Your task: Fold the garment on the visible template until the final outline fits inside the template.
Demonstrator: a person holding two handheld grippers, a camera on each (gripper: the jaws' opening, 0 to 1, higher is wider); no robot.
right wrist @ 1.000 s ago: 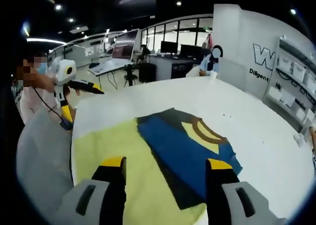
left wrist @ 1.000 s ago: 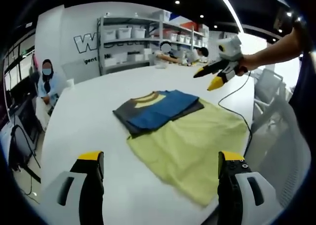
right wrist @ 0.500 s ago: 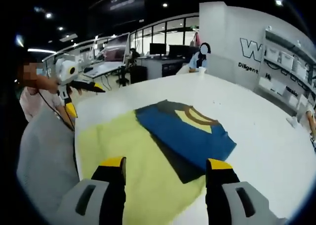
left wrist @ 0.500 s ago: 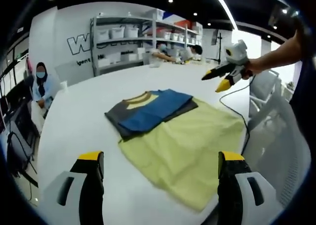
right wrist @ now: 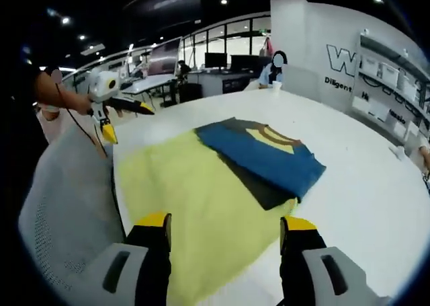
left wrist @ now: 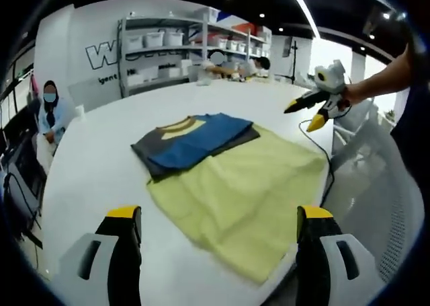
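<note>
On the yellow template [left wrist: 248, 192], the folded garment [left wrist: 191, 141] lies collar-away; both grippers' jaws released.

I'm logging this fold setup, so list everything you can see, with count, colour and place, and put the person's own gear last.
T-shirt: one, blue and dark grey with a tan collar, folded, lying partly on the yellow sheet's far end.
Sheet: one, pale yellow, flat on the table near its edge.
Table: one, white.
Shelves: one unit, grey with white bins, by the far wall.
Chair: one, grey mesh, beside the table.
Seated person: one, beyond the table.
Left gripper: yellow-tipped, open.
Right gripper: yellow-tipped, open.
</note>
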